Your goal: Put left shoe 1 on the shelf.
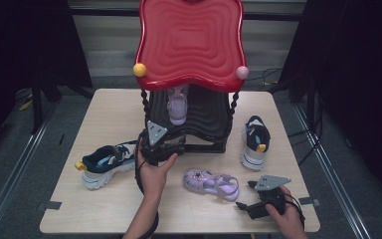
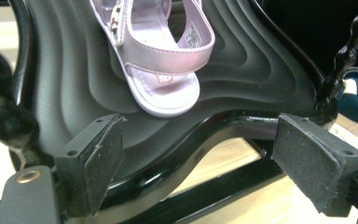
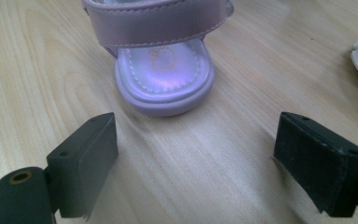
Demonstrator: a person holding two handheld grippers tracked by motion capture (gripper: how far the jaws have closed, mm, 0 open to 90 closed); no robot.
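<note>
Nearest the camera, the right gripper (image 1: 251,185) rests low on the table (image 1: 104,209) with its jaws spread and nothing between them, just short of the toe of the lilac sandal (image 1: 212,182) that lies flat in front of the rack (image 1: 191,74). Farther in, the left gripper (image 1: 165,127) sits at the front edge of the rack's black shelf (image 1: 206,117), jaws spread wide and bare, the second sandal (image 1: 177,103) standing on that shelf just beyond them. Left of the rack lies a navy sneaker (image 1: 105,163), right of it its pair (image 1: 254,141), and the red top (image 1: 190,40) caps the rack.
</note>
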